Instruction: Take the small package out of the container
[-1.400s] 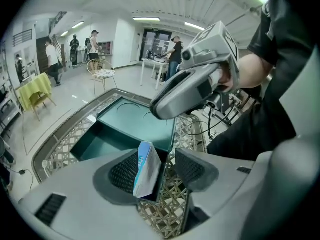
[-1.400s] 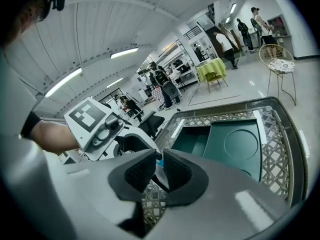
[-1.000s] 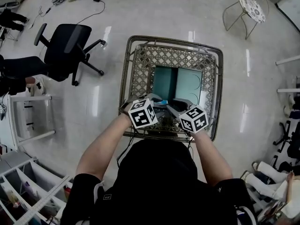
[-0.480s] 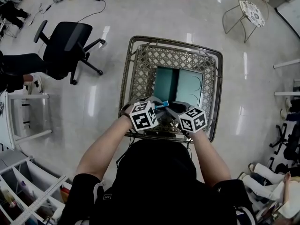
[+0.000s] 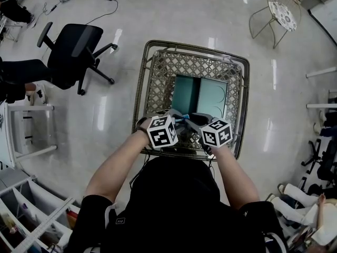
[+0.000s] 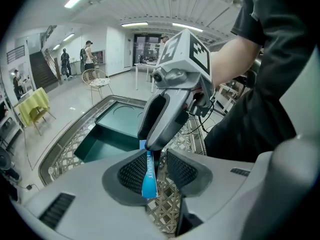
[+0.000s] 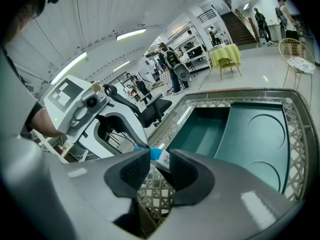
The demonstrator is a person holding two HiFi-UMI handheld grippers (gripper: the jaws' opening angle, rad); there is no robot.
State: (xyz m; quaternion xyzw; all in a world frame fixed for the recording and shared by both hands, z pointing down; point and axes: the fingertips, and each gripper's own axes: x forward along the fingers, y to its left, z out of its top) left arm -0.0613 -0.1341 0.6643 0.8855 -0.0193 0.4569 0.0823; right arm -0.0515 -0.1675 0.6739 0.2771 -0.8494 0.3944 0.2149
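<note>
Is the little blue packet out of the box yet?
Nearly. Done: the packet is up out of the teal box. In hand: the right tongs pinch its end; it hangs between the left tongs, whose jaws just eased open, not squeezing. Still to do: carry it clear of the basket and set it down.

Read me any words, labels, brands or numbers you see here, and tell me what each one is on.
On the small package: white lettering along its blue face, plus dark print on its white end. Both are too blurred to read.
On the sleeve logo: too small to read.
On the teal box: no text, only moulded circles.
Nothing else is legible.
</note>
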